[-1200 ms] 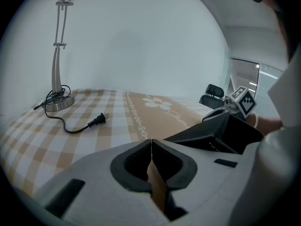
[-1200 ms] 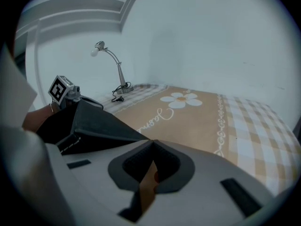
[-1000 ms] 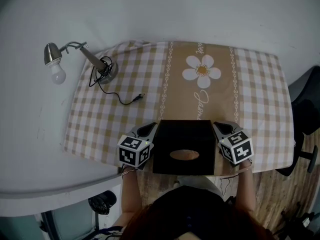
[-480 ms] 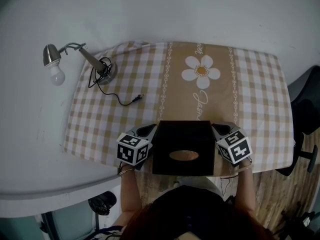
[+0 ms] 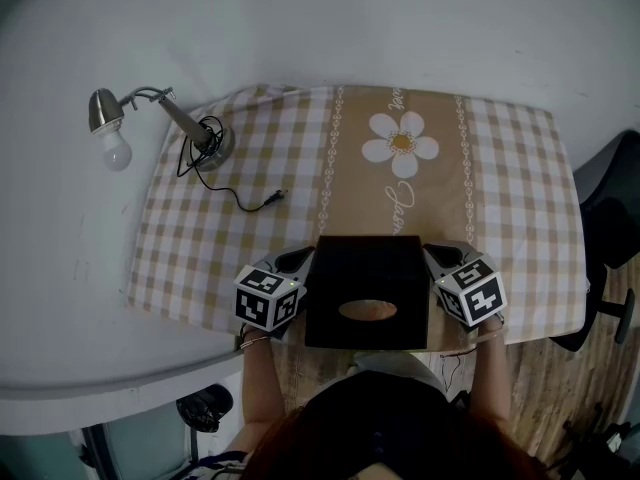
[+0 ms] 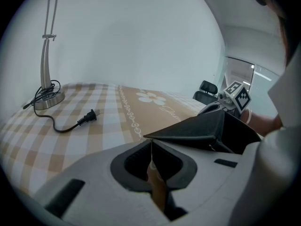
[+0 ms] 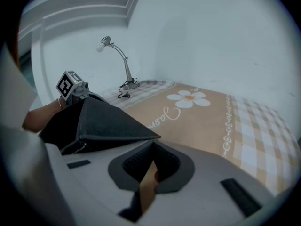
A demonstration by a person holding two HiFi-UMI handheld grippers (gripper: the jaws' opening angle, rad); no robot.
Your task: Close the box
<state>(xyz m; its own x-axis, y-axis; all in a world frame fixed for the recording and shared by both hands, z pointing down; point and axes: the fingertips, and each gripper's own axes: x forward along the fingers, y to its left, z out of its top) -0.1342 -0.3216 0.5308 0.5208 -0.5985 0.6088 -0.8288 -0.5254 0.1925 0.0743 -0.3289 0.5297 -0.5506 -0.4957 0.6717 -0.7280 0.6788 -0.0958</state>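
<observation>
The box (image 5: 365,278) sits at the worktop's (image 5: 220,230) near edge, directly between the two grippers. It lies to the right of the left gripper (image 5: 298,259) and to the left of the right gripper (image 5: 437,255), each just beside a far corner. One dark flap (image 7: 110,121) slants upward. Both grippers have their jaws pressed together with nothing between them. Neither is nearer than the other.
</observation>
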